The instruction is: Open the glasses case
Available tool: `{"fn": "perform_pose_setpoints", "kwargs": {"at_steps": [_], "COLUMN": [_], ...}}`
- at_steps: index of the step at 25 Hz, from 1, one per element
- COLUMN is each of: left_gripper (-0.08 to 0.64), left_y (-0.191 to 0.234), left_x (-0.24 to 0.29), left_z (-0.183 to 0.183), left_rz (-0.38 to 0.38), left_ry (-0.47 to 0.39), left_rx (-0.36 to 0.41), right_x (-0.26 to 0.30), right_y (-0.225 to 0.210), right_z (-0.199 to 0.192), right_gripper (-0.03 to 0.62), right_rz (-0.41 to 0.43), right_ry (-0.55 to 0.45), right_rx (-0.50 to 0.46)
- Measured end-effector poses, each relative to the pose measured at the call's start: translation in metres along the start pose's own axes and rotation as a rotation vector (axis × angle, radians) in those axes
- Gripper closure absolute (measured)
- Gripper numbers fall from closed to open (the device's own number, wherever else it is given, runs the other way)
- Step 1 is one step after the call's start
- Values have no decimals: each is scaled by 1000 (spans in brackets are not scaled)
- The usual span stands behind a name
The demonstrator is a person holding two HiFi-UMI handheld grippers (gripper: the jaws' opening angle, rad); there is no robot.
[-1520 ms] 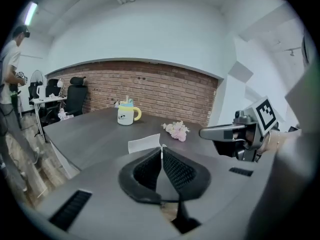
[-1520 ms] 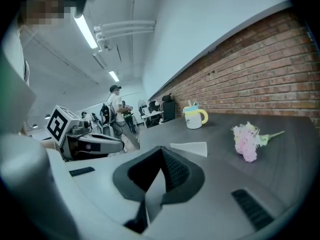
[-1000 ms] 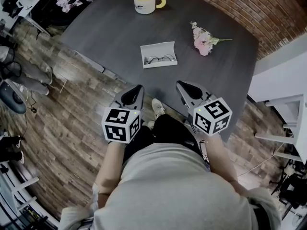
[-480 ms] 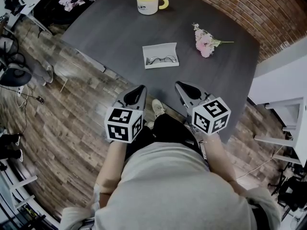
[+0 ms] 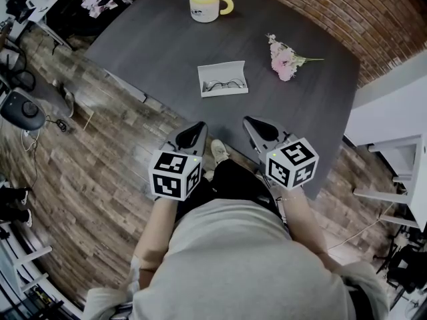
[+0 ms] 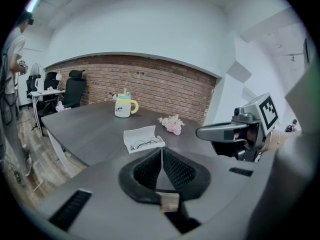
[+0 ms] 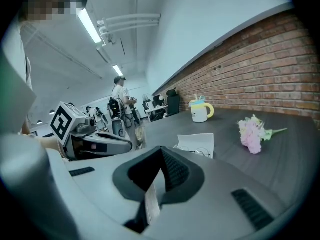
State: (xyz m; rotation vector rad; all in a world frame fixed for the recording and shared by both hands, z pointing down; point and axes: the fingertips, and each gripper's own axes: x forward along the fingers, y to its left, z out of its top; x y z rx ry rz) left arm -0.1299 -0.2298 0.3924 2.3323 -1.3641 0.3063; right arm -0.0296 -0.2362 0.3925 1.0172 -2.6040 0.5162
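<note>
A white glasses case (image 5: 223, 79) lies on the dark table (image 5: 153, 45) with its lid up and a pair of glasses inside; it also shows as the case (image 6: 144, 138) in the left gripper view and the case (image 7: 196, 144) in the right gripper view. My left gripper (image 5: 199, 127) is shut with nothing in it, held short of the table's near edge. My right gripper (image 5: 247, 121) is shut and empty too, over that near edge. Both hang well short of the case, side by side.
A cream mug with a yellow handle (image 5: 206, 3) stands at the far side of the table. A pink flower sprig (image 5: 285, 57) lies to the right of the case. A person (image 7: 121, 104) stands by desks and office chairs (image 6: 74, 86) beyond the table's left. A brick wall (image 6: 165, 91) runs behind.
The left gripper has drifted slightly right towards the other one. The case and the right gripper stay as they were.
</note>
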Motion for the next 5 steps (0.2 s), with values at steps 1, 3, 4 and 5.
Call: {"fn": "perform_pose_setpoints", "kwargs": {"at_steps": [1, 3, 4, 5], "left_gripper": [531, 531, 531, 531], "left_y": [-1, -3, -3, -3], "left_x": [0, 1, 1, 2], "left_z": [0, -1, -1, -2], "left_rz": [-6, -14, -15, -17], "left_ry": [1, 7, 12, 18], "left_rx": [-1, 0, 1, 3], "right_x": [1, 2, 3, 3], "right_y": [1, 1, 1, 1], "right_z": [0, -1, -1, -2], "right_gripper": [588, 588, 588, 588], "right_rz": [3, 5, 5, 4], "right_ry": [2, 8, 12, 17], "right_rx": [-1, -11, -19, -27]}}
